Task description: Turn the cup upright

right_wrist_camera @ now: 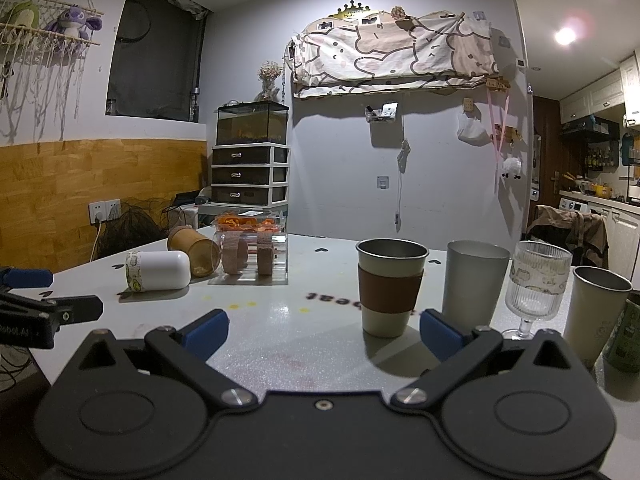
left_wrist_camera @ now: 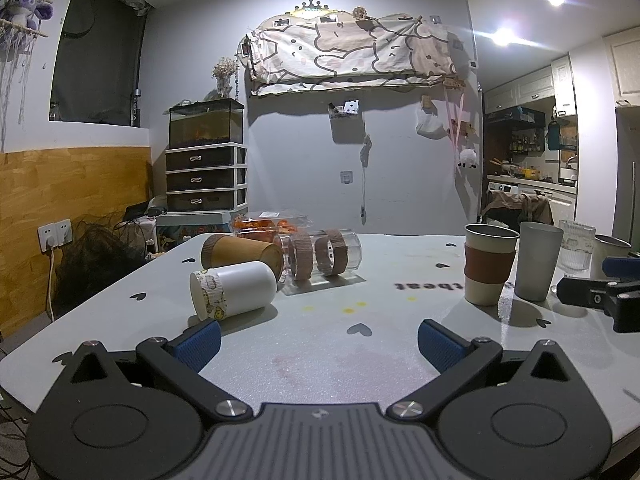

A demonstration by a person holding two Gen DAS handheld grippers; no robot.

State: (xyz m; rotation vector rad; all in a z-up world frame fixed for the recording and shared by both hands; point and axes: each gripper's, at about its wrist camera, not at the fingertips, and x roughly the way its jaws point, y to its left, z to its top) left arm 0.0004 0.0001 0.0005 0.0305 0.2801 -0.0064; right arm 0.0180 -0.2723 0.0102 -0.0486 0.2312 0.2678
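At ten o'clock on the table, a white cup lies on its side, just beyond the left gripper, jaws wide and empty. Toward two o'clock stands a sleeved cup before the right gripper, equally wide, holding nothing.

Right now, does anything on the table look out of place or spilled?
Three cups lie on their sides at the left: a white cup, a brown cup and a clear glass. The others stand upright. Small yellow spots mark the table.
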